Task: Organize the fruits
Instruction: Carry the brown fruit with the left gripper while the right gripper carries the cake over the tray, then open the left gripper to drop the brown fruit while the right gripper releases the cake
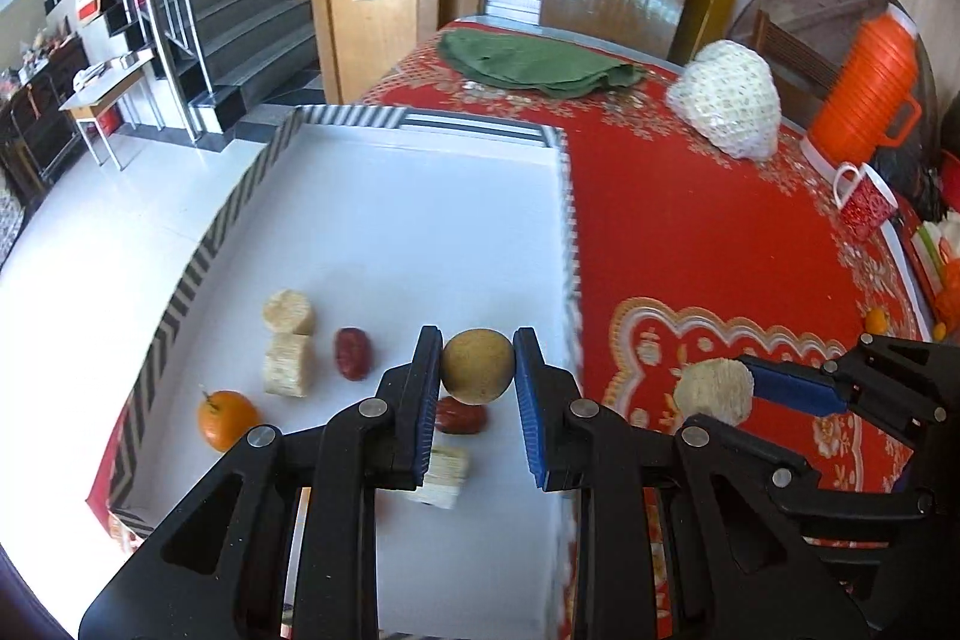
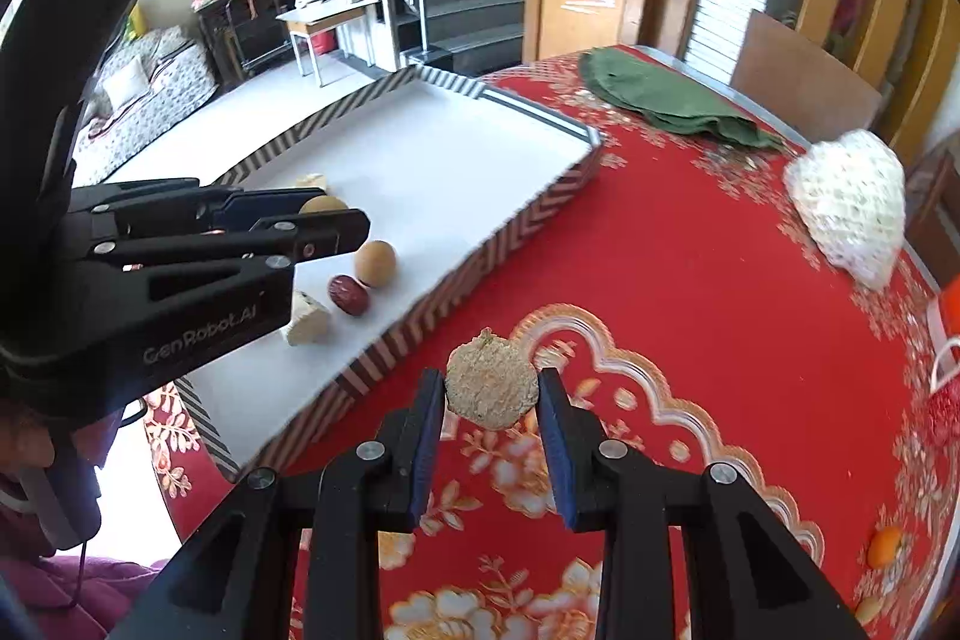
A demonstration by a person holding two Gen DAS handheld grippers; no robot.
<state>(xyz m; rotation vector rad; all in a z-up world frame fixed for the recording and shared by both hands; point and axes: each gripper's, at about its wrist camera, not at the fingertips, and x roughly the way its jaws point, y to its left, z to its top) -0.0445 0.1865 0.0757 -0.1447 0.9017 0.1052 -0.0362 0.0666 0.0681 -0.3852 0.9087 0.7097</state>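
My left gripper (image 1: 478, 367) is shut on a round tan longan (image 1: 478, 366), held just above the white tray (image 1: 420, 196). In the tray lie two corn pieces (image 1: 288, 311) (image 1: 288, 364), a red date (image 1: 351, 353), another date (image 1: 461, 415), a third corn piece (image 1: 443, 475) and an orange (image 1: 227, 418). My right gripper (image 2: 491, 388) is shut on a corn piece (image 2: 491, 387) over the red tablecloth (image 2: 690, 310), right of the tray (image 2: 510, 232). A second longan (image 2: 375, 263) and a date (image 2: 348, 295) lie in the tray.
A green cloth (image 1: 534, 64), a white mesh bag (image 1: 729, 97), an orange thermos (image 1: 864, 88) and a red-and-white mug (image 1: 864, 202) stand at the table's back and right. A small orange (image 2: 885, 547) lies near the right edge. Stairs and floor lie to the left.
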